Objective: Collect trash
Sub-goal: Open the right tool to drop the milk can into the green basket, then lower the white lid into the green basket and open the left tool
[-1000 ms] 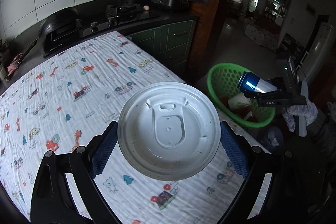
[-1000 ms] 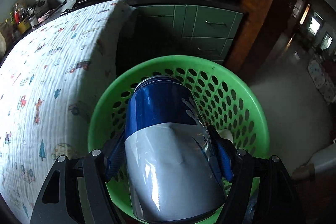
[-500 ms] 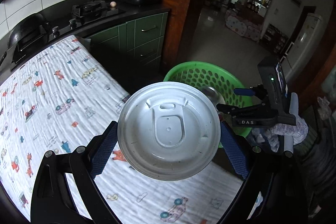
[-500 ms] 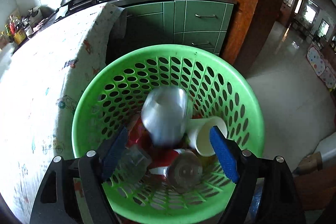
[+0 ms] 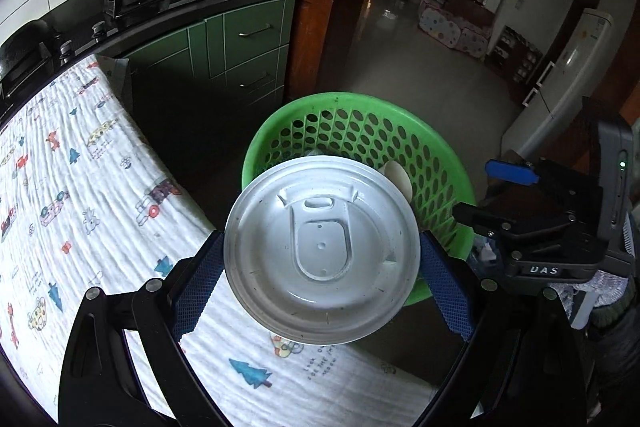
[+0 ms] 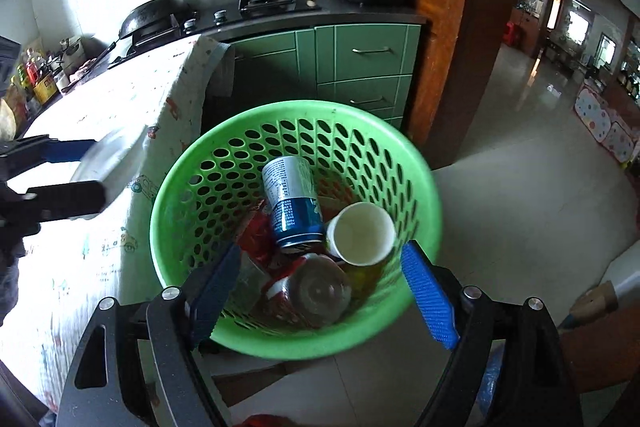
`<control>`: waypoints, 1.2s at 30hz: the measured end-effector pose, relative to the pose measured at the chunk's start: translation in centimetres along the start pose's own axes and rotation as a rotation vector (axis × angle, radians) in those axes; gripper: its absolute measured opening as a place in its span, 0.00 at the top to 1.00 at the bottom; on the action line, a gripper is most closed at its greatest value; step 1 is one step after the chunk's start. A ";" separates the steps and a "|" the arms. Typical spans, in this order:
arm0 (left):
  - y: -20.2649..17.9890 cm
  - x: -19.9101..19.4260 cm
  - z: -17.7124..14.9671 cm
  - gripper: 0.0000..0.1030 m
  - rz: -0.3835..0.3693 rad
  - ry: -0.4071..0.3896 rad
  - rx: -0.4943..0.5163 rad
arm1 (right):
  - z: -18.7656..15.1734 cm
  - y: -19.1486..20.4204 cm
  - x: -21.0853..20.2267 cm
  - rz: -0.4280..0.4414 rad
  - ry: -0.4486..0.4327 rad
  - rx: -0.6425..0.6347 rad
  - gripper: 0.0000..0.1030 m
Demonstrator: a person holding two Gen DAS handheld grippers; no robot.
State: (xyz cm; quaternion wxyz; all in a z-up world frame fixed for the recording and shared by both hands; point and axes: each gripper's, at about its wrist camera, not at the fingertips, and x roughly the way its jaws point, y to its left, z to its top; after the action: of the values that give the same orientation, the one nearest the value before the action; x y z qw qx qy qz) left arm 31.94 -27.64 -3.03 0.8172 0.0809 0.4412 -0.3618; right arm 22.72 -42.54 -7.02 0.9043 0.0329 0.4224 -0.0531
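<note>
The right claw (image 6: 324, 291) hangs wide open and empty over the green basket (image 6: 188, 163); a second ago it was clamped on a blue and silver can, and half a second ago that can was a blur dropping between the pads. Now the blue can (image 6: 294, 203) lies tilted among the rest of the trash in the basket, its crushed end toward the claw, with a white paper cup (image 6: 362, 233) just beside it at about 3 o'clock and a clear jar with a red label (image 6: 316, 293) near 6 o'clock, and some red wrapping showing at 9 o'clock. So that piece is delivered, I'd say. The left claw (image 5: 322, 277) meanwhile has swung round from over the patterned tabletop (image 5: 80, 195) toward the basket, and it keeps its blue pads pressed on either side of a round white lid (image 5: 322, 247), flat face toward the camera, held at the tabletop's edge with the basket rim (image 5: 360, 103) showing beyond it at 12 o'clock. Through the left wrist camera the right claw sits off at 3 o'clock, close to the basket's side. To my eye the lid is next: it looks to need carrying a little farther out past the cloth edge, until it is over the basket's mouth, before the pads let go. A light flat thing like that could catch on the rim or sail aside if released early.
</note>
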 end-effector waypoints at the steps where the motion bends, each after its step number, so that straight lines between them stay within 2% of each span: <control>1: -0.1 0.2 0.1 0.10 0.000 0.002 0.004 | -0.1 -0.1 -0.3 -0.002 -0.003 0.002 0.20; 16: -0.9 3.2 1.1 0.09 -0.024 0.022 -0.050 | -2.1 0.0 -2.6 -0.008 -0.035 0.008 0.15; 29: -1.1 1.9 0.7 0.07 -0.059 -0.010 -0.058 | -3.9 2.6 -4.4 0.001 -0.092 -0.009 0.13; 36: -0.9 0.0 -0.1 0.07 -0.040 -0.039 -0.055 | -4.4 3.3 -5.3 0.014 -0.113 0.013 0.13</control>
State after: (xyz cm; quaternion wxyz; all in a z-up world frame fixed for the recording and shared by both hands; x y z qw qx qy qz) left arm 31.24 -28.21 -2.93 0.8203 0.0424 0.4365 -0.3672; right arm 16.40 -38.46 -5.71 0.9267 0.0390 0.3703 -0.0512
